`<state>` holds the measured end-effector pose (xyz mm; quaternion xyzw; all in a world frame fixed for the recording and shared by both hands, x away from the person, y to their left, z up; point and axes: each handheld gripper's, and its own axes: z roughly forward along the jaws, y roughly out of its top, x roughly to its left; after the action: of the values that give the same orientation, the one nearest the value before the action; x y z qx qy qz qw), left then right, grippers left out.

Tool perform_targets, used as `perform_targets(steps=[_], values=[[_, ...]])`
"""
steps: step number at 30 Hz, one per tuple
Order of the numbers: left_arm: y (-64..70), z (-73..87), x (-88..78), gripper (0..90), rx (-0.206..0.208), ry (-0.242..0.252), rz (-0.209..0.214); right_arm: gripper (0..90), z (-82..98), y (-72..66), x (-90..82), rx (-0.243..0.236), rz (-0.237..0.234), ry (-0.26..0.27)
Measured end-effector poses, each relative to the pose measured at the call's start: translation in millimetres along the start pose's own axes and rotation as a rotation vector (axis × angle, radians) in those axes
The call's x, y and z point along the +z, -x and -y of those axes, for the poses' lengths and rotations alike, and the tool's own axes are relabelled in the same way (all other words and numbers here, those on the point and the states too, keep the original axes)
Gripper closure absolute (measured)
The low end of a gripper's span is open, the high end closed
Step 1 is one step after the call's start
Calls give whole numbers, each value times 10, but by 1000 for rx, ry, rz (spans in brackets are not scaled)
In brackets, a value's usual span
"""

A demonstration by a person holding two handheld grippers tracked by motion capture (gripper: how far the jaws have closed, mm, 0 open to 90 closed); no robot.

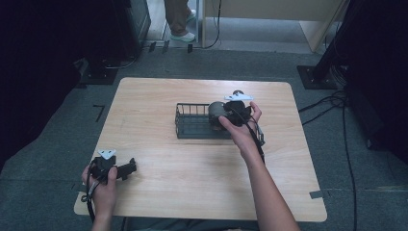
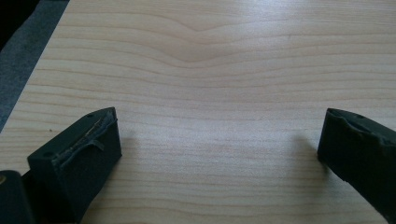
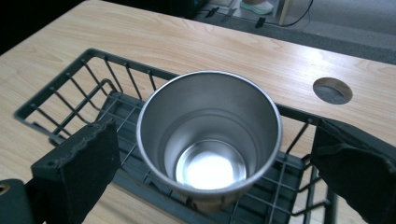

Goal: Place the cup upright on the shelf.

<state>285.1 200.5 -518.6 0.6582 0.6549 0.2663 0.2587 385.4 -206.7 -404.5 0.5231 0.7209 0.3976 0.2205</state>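
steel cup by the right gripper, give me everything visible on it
The cup is a plain tapered tumbler of brushed, shiny metal with a thin rolled rim, empty, its bright bottom visible. It stands upright inside the black wire basket on the wooden table. The right gripper has its jaws spread wide on either side of it, neither clearly touching. No handle, lid or markings show.

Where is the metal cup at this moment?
The metal cup stands upright in the black wire basket, toward its right end in the high view, between the open jaws of the right gripper.
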Motion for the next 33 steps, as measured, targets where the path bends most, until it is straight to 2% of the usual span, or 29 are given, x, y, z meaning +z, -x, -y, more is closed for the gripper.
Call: perform_targets(steps=[1,8,17,29,33], values=[[0,0,0,0,0,0,0,14,24,16,-69,2,1,10],[0,0,0,0,0,0,0,14,133,85,-217,9,14,24],[0,1,1,0,0,1,0,14,371,295,-454,41,50,32],[-1,0,-1,0,2,-1,0,14,710,552,-645,78,100,26],[-1,0,-1,0,1,0,0,14,774,601,-679,92,111,26]])
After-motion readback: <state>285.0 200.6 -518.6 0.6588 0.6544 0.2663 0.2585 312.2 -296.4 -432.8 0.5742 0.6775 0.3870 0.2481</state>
